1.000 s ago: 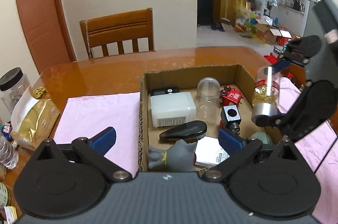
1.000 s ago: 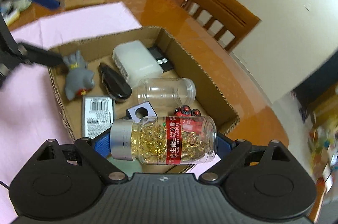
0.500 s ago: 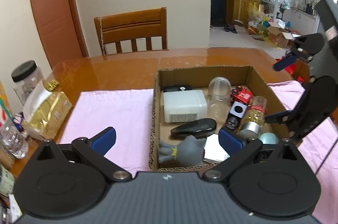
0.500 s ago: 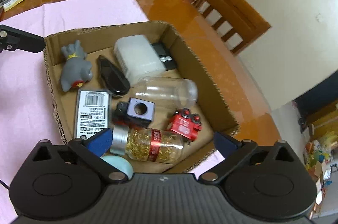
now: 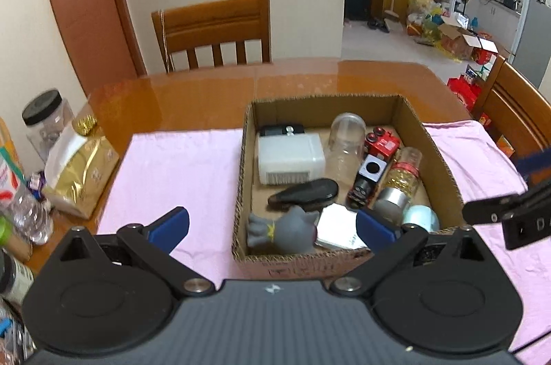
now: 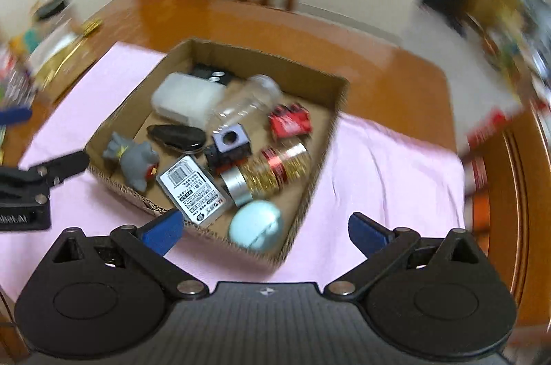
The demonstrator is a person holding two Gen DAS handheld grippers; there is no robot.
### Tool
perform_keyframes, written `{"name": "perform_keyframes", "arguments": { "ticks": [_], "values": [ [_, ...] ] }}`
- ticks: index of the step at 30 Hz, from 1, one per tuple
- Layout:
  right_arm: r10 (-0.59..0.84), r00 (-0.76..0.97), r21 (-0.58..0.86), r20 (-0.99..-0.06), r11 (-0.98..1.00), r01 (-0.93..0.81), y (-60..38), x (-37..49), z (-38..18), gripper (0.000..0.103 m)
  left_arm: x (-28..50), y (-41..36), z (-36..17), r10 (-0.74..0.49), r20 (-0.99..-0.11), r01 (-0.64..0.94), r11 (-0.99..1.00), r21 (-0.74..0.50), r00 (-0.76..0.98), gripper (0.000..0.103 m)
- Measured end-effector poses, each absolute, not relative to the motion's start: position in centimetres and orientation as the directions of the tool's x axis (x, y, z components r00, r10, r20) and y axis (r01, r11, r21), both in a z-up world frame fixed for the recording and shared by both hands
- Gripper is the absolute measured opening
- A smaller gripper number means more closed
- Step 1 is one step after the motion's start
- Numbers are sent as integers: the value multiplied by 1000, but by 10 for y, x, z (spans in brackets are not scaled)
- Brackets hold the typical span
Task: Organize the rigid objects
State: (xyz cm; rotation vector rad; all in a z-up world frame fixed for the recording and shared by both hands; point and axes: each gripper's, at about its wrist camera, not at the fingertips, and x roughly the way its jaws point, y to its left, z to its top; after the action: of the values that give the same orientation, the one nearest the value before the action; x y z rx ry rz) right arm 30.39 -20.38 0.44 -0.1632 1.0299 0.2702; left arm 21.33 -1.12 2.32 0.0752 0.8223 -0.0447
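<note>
Now capsule bottle (image 5: 399, 179) lying flat in cardboard box (image 5: 444, 172), silver cap toward near wall

1. The left gripper (image 5: 272, 225) is wide open. Its two blue fingers (image 5: 170, 223) are far apart, and nothing is between them.
2. It is held level and points forward and a bit down.
3. The right gripper (image 6: 265, 229) is wide open too. Its blue fingers (image 6: 366, 232) are spread far apart and hold nothing.
4. It tilts down, and its picture is blurry.
5. Each gripper can see the other one. In the left wrist view, the right gripper (image 5: 509, 213) pokes in at the right edge. In the right wrist view, the left gripper (image 6: 41, 175) shows at the left edge.
6. The two grippers are side by side and do not touch.
</note>
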Motion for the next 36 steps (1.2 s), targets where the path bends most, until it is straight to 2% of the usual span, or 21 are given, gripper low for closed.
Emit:
{"name": "perform_keyframes", "arguments": {
  "ticks": [5, 10, 36],
  "values": [
    [122, 486, 81, -865, 991, -104, -215, 279, 7, 103, 211, -20, 31, -15, -760, 92, 994, 59, 649, 102],
    [77, 524, 76, -848, 997, -23, -218, 265, 13, 103, 211, -27, 37, -4, -782, 104, 991, 78, 623, 102],
    [94, 544, 92, -834, 995, -30, -209, 255, 20, 103, 204, -27, 46, 12, -801, 85, 993, 78, 599, 102]
  ]
}}
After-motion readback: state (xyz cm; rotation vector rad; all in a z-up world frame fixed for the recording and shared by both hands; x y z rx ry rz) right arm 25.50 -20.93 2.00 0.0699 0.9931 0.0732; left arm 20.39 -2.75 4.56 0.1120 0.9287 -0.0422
